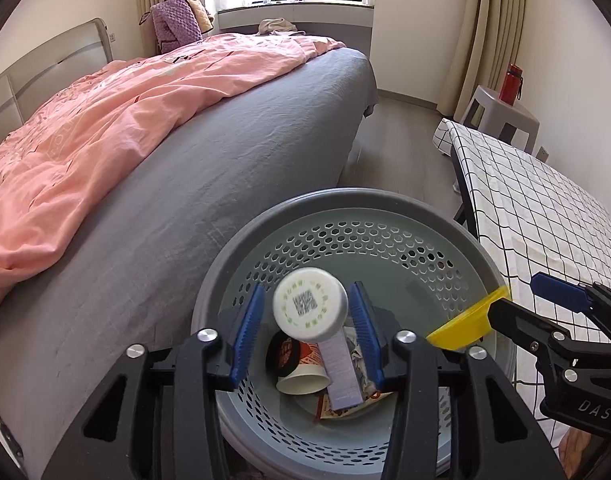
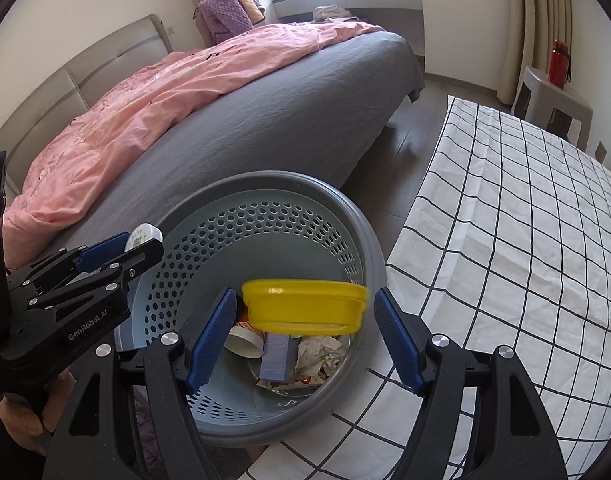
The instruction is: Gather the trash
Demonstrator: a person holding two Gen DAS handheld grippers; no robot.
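Both tools gape — round white bottle, glossy yellow tub loose over perforated bin.

We see the basket on the floor between the bed on its left and the covered table on its right. In the basket lie a paper cup, a flat box and crumpled paper, the cup to the left and the paper to the right. Over the basket, the bottle is between the fingers of the left gripper and the lid between those of the right gripper. Behind the table stands a stool with a flask on it.
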